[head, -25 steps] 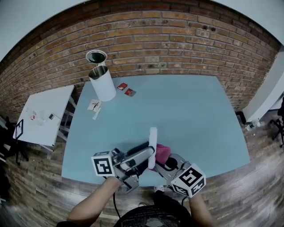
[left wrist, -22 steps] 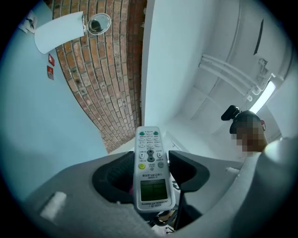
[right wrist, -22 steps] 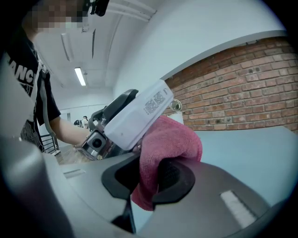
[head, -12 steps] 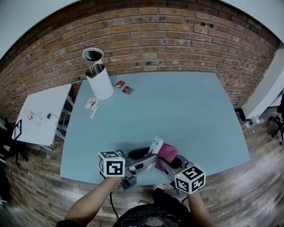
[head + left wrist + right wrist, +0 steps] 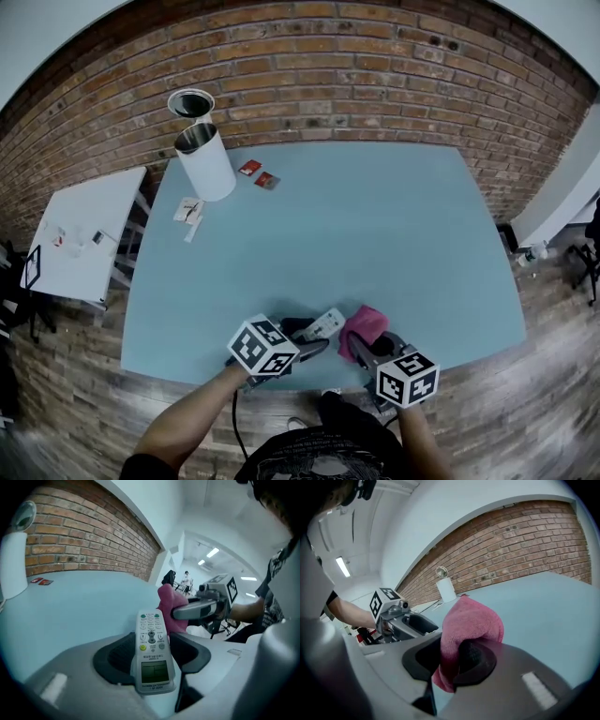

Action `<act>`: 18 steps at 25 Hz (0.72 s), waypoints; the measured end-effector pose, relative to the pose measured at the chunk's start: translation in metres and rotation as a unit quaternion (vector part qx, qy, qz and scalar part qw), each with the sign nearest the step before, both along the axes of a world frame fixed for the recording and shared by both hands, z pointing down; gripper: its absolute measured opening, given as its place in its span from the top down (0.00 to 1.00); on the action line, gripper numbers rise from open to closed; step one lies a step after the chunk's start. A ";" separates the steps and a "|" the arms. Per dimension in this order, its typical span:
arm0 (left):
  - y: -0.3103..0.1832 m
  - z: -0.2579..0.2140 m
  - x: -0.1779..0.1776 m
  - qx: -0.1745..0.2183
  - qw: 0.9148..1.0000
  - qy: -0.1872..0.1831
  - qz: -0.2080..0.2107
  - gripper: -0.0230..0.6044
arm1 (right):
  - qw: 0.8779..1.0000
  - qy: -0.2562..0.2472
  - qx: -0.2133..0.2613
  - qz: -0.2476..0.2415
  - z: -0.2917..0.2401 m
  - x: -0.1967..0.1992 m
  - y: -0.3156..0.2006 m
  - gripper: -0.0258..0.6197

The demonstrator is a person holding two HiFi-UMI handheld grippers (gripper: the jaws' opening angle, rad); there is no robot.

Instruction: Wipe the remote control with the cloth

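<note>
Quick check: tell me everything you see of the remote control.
The remote control is a slim white bar, plastic by its look, with a small greenish screen at its near end and rows of buttons beyond, one yellow, two green at the far tip. The fingers of the left gripper clamp its screen end, button face up, over the near part of the table. The pink cloth sits by its far end; contact is unclear.

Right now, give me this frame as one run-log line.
left hand-held gripper: shut on remote | right hand-held gripper: shut on cloth | cloth: beside remote tip, contact unclear
</note>
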State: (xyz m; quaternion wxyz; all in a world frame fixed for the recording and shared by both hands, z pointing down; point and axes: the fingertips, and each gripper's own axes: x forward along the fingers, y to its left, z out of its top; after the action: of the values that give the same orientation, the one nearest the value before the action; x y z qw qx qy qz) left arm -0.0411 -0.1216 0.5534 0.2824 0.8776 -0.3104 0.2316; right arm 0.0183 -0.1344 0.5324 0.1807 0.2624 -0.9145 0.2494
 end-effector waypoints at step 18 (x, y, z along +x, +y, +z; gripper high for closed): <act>0.019 0.048 -0.036 0.080 0.960 -0.243 0.109 0.56 | 0.991 -0.053 -0.062 -0.103 -0.009 -0.074 0.010 0.86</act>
State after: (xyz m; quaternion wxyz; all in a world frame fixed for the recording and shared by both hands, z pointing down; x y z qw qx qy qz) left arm -0.0767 -0.1023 0.6017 0.1000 0.8430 -0.2898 0.4420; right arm -0.0558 -0.1245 0.5234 0.1726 0.1418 -0.9277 0.2992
